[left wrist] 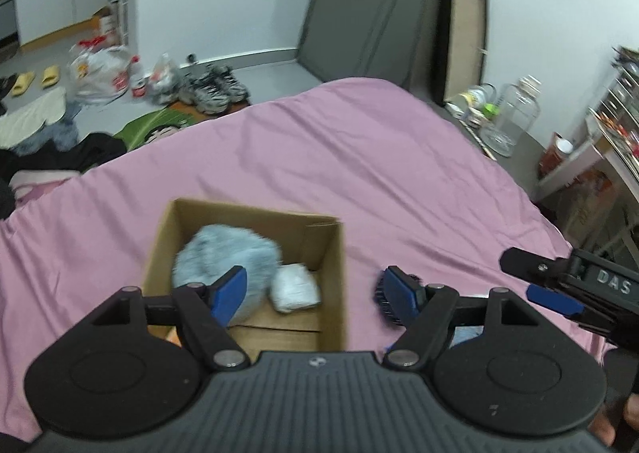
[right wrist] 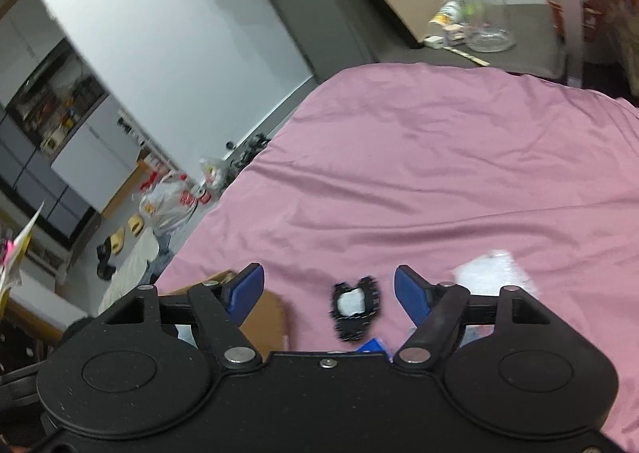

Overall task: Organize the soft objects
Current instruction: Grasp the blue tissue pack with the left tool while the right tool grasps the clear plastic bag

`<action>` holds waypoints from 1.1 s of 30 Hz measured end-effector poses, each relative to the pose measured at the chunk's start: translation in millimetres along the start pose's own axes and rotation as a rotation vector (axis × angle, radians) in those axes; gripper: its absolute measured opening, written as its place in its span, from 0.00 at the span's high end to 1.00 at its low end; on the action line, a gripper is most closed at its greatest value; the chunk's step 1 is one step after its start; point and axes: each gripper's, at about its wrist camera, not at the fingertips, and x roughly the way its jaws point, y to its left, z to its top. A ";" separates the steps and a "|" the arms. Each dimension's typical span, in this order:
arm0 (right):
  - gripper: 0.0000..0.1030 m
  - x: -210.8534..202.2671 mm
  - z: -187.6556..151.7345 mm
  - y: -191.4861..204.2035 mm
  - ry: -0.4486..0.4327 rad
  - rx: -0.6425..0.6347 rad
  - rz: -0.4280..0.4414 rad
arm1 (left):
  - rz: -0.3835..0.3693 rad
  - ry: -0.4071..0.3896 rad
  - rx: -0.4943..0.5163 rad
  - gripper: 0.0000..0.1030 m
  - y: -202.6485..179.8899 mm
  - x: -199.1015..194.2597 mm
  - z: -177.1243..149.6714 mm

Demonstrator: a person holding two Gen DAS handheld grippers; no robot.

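An open cardboard box (left wrist: 327, 253) sits on the pink bedsheet (left wrist: 359, 157). Inside it lie a fluffy pale blue soft thing (left wrist: 223, 253) and a white folded bundle (left wrist: 295, 287). My left gripper (left wrist: 319, 289) hovers open over the box's right side, nothing between its fingers. A small black fuzzy item with a white centre (right wrist: 355, 311) lies on the sheet right of the box, partly behind the left gripper's right finger (left wrist: 401, 293). My right gripper (right wrist: 329, 293) is open just above that item. A white crinkled bundle (right wrist: 491, 273) lies to the right. The box corner (right wrist: 263, 317) shows at the left.
The right gripper's body (left wrist: 591, 289) reaches in from the right edge. Beyond the bed, the floor holds shoes (left wrist: 213, 88), plastic bags (left wrist: 100, 70) and clothes. A glass jar (right wrist: 483, 10) stands on a dark surface past the bed's far corner.
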 end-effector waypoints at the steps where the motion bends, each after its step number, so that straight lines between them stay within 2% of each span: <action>1: 0.30 -0.5 1.4 -6.3 0.000 0.008 0.002 | -0.003 0.005 0.013 0.28 -7.2 2.0 -0.6; 5: 0.27 0.9 3.0 -31.4 0.020 0.029 -0.027 | -0.005 0.032 0.036 0.28 -33.5 11.5 -6.6; 9: 0.27 7.6 0.0 -56.9 0.049 0.068 -0.039 | 0.008 0.036 0.044 0.28 -57.5 17.8 -14.9; 16: 0.27 27.0 -5.1 -89.3 0.086 0.097 -0.053 | 0.021 0.089 0.036 0.31 -93.4 36.1 -33.1; 23: 0.27 46.0 -10.7 -119.7 0.131 0.144 -0.048 | 0.073 0.133 -0.001 0.31 -109.3 58.6 -50.7; 33: 0.27 66.5 -16.4 -133.4 0.173 0.120 -0.062 | 0.180 0.195 -0.013 0.33 -117.7 92.1 -74.5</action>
